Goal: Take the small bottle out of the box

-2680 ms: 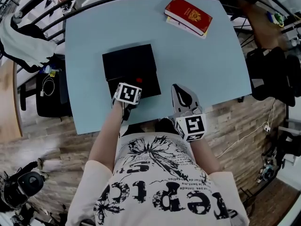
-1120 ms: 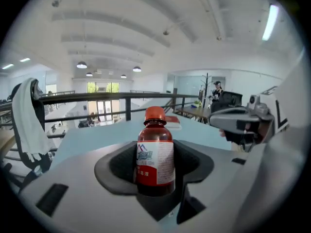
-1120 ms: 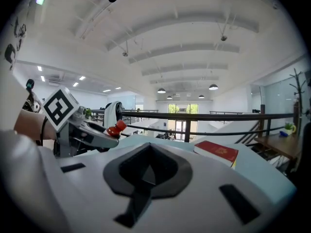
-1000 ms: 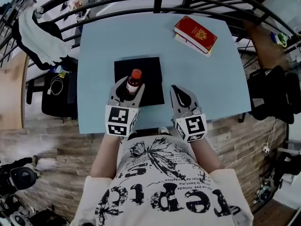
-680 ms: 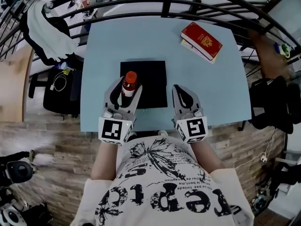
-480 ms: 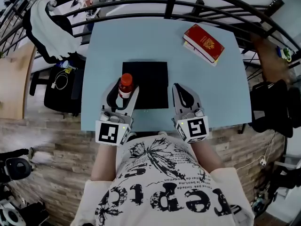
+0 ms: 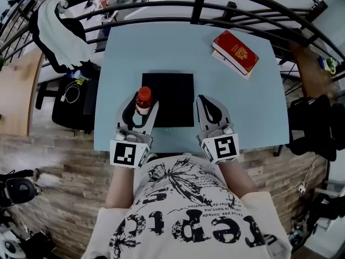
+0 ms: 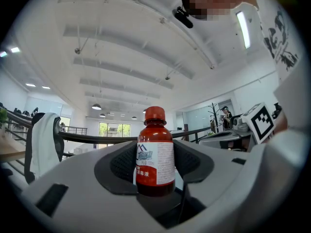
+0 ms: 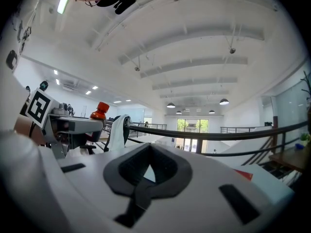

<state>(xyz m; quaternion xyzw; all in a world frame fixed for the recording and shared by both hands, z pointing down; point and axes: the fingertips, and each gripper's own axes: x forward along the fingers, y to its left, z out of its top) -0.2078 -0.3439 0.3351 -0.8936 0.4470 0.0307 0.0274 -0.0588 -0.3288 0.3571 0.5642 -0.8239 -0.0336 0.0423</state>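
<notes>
Small bottle (image 7: 143, 97): red cap, white label, standing upright between the jaws of the left gripper (image 7: 144, 103), which are clamping its body.
Change: seconds ago this gripper was reaching down into the box. It is now holding the bottle raised and pulled back toward the person. Judgement: the removal is looking essentially done, with only the set-down remaining.
Box (image 7: 172, 102): black, lying ahead and just right of the left gripper.
Right gripper (image 7: 207, 102): jaws pressing together, carrying nothing, sitting just right of the box.
Views: the left gripper view is showing the label and the pads on the bottle's body. The head view is showing only the cap, but it alone is showing the box.
</notes>
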